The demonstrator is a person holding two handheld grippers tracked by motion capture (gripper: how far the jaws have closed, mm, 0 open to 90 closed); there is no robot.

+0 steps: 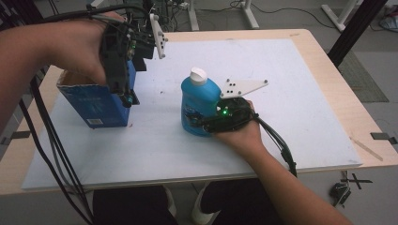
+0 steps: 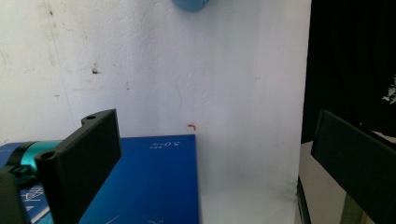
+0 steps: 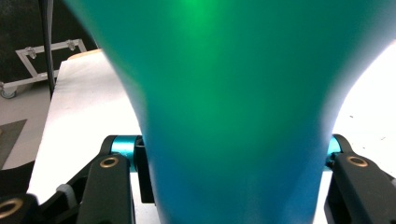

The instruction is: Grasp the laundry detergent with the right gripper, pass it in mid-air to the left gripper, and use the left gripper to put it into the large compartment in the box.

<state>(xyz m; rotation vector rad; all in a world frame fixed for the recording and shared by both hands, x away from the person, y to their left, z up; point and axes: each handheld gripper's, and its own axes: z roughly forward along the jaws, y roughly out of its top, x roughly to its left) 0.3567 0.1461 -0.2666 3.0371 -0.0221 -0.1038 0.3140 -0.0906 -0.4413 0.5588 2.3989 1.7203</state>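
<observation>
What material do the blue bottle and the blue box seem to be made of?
The blue bottle looks like smooth, slightly glossy plastic with a white plastic cap; its rounded, moulded shape suggests so. The blue box seems printed cardboard: a brown raw edge shows at its open top.

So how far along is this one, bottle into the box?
Done: the box stands open-topped on the mat, with the left gripper open at its rim. In hand: the right gripper has its jaws pressed on the upright blue bottle, white cap on, which fills the space between them in the right gripper view. Left: the bottle rests on the mat apart from the box; probably lifting and packing remain.
</observation>
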